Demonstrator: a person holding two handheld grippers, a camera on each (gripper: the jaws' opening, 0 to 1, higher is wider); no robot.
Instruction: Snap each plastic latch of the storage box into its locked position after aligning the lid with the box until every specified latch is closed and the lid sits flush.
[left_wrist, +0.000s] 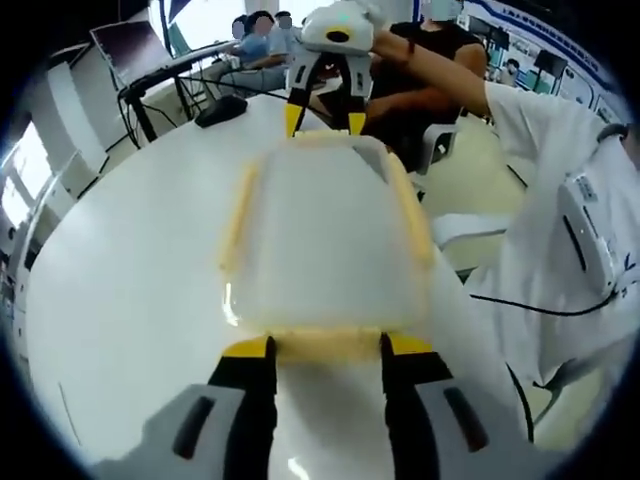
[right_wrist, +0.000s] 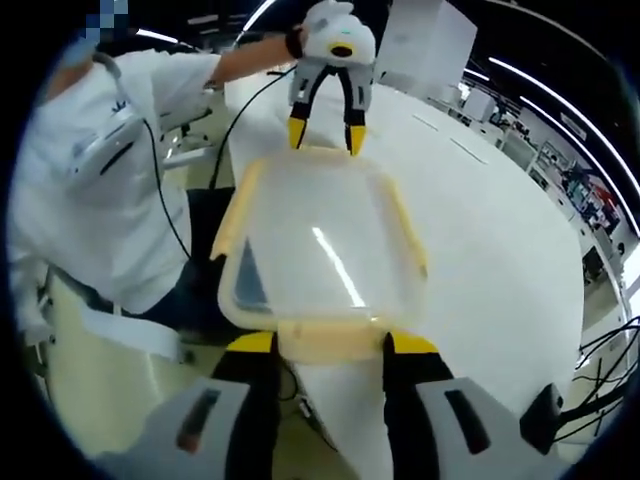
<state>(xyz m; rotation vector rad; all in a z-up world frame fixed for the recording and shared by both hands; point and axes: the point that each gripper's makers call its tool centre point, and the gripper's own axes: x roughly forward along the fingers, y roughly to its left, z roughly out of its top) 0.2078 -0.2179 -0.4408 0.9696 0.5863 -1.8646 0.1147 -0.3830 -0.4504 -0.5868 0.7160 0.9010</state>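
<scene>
Storage box (left_wrist: 325, 240) sits on the white table (left_wrist: 130, 290), near its edge, lid (right_wrist: 320, 250) already on top: translucent, with a pale yellow rim. It looks aligned with the box; no corner visibly overhangs.

Left gripper (left_wrist: 327, 352): jaws spread, yellow tips standing either side of the yellow end latch (left_wrist: 328, 343) at the near short end of the box, in the left gripper view. Tips at or touching the latch's outer ends; not pinching it.

Right gripper (right_wrist: 328, 350): same arrangement at the opposite short end, jaws spread around the other end latch (right_wrist: 330, 340). It is also visible at the far end of the box in the left gripper view, tips down at the rim.

Long-side latches (right_wrist: 232, 225) appear as yellow strips along the lid edges. Cannot tell from the blur whether they are snapped down or loose.

Judgement: lid placement done; both end latches are being addressed at once, and look folded close to the box wall, but locked state is unconfirmed. Remaining: press both ends home, then check the long sides and flushness.
</scene>
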